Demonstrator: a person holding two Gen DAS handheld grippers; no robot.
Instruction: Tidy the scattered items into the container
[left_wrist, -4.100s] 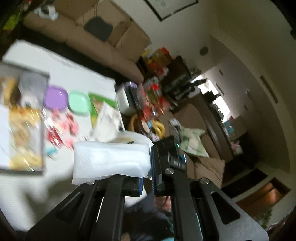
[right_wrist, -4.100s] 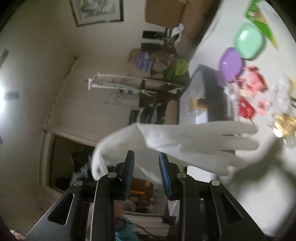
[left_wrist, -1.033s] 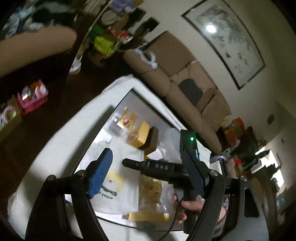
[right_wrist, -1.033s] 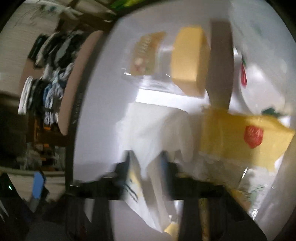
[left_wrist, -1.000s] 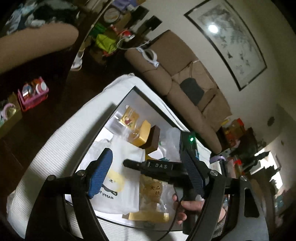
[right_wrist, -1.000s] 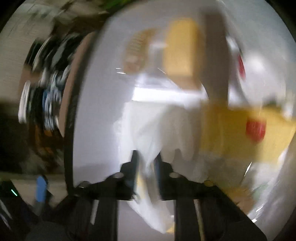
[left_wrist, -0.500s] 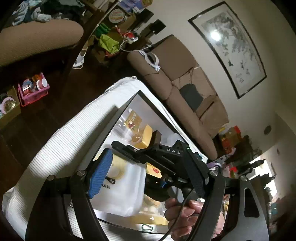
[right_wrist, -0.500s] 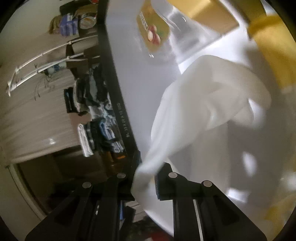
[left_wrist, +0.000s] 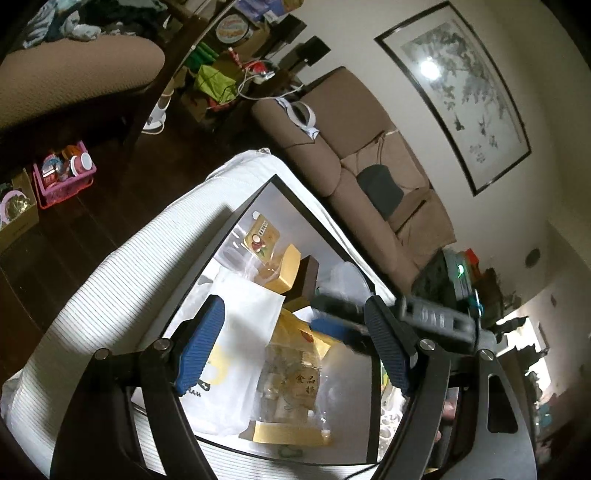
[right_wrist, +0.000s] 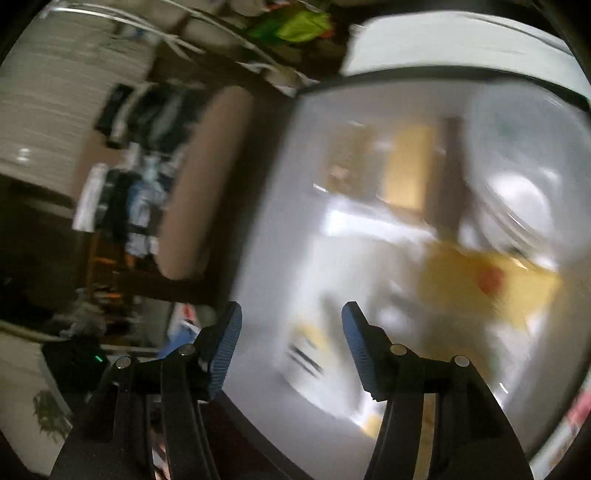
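One tabletop (left_wrist: 92, 295) under white ribbed cloth, bearing a black-rimmed container (left_wrist: 314, 218). Inside: white bag (left_wrist: 240, 332) with yellow print against the near-left wall, yellow snack packet (left_wrist: 295, 369) beside it, yellow box (left_wrist: 286, 269) and brown box (left_wrist: 308, 273) farther back. Left tool (left_wrist: 295, 347) above the container, jaws wide apart, empty. Right tool (right_wrist: 291, 343) over the same container, blurred, jaws just opened, nothing between them; white bag below it.
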